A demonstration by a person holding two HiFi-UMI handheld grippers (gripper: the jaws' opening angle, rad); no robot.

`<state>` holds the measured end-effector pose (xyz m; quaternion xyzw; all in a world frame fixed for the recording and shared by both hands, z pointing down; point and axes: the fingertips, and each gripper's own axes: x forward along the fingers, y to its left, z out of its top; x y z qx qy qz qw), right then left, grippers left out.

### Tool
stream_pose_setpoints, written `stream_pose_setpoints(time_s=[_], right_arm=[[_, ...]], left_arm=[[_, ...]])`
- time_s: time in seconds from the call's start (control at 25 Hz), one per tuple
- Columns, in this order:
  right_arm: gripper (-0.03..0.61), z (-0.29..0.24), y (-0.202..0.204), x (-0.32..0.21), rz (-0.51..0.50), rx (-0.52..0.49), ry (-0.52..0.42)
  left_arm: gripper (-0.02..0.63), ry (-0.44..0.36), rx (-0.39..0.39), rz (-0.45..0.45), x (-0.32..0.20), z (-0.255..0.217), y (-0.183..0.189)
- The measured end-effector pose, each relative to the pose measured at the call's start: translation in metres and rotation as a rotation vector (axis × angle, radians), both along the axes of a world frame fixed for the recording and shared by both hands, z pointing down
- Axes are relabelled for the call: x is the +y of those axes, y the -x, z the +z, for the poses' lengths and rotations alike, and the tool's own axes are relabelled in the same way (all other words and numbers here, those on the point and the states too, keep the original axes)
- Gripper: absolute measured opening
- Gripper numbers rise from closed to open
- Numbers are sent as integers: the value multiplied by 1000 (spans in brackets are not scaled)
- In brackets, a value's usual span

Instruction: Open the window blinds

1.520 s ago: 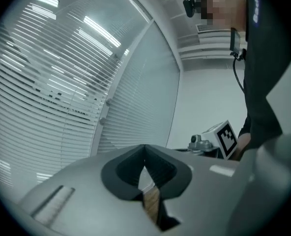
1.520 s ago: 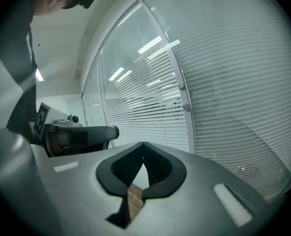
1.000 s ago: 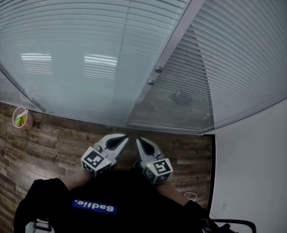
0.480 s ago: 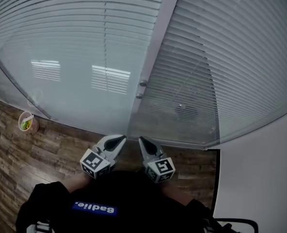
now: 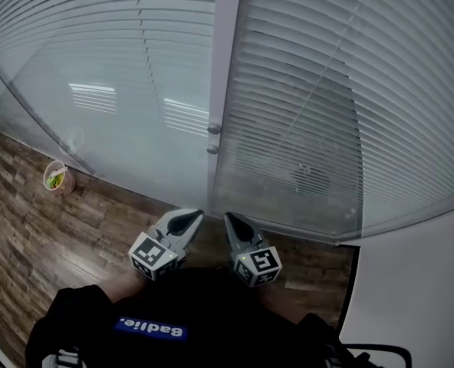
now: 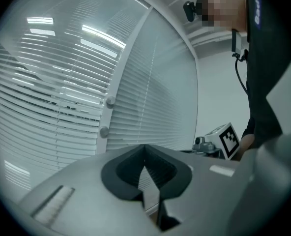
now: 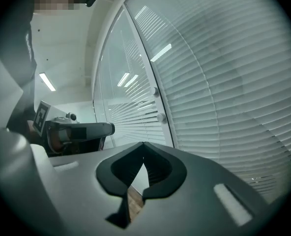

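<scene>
White slatted blinds sit behind glass on both sides of a pale upright post (image 5: 227, 67): a left pane (image 5: 112, 60) and a right pane (image 5: 334, 90). Two small round knobs (image 5: 213, 129) sit one above the other on the post, also seen as knobs (image 6: 110, 101) in the left gripper view and knobs (image 7: 156, 91) in the right gripper view. My left gripper (image 5: 190, 217) and right gripper (image 5: 230, 219) are held side by side close to my body, well short of the glass. Both point at the post, shut, with nothing between the jaws. The left gripper's tips (image 6: 145, 146) and the right gripper's tips (image 7: 143, 144) meet.
Wood-pattern floor (image 5: 50, 228) runs up to the foot of the glass. A small cup with green contents (image 5: 57, 178) stands on the floor at the left by the glass. A white wall (image 5: 419, 282) closes the right side, with a dark frame edge (image 5: 351, 282).
In the head view the post and knobs have slid left and now stand nearly upright in front of me. The cup has shifted right. Both grippers stay shut and close to my body.
</scene>
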<state>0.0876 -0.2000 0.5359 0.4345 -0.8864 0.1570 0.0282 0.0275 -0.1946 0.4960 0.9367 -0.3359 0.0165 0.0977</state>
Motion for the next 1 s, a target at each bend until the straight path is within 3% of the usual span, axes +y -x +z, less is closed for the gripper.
stream_pose_setpoints(time_s=[0.12, 0.36, 0.48, 0.76, 0.84, 1.0], right_arm=[[3, 14, -3, -1, -20, -1, 20], [3, 4, -2, -6, 16, 17, 3], [3, -2, 7, -8, 33, 27, -6], [3, -4, 3, -6, 85, 56, 1], [3, -2, -5, -4, 109, 71, 8], [3, 4, -18, 0, 144, 87, 40]], left_arm=[[0, -44, -42, -21, -4, 1, -2], [0, -213, -156, 14, -16, -23, 1], [0, -265, -170, 1, -30, -37, 10], [2, -215, -135, -123, -83, -57, 25], [94, -212, -113, -143, -97, -63, 19], [111, -204, -117, -160, -115, -65, 6]])
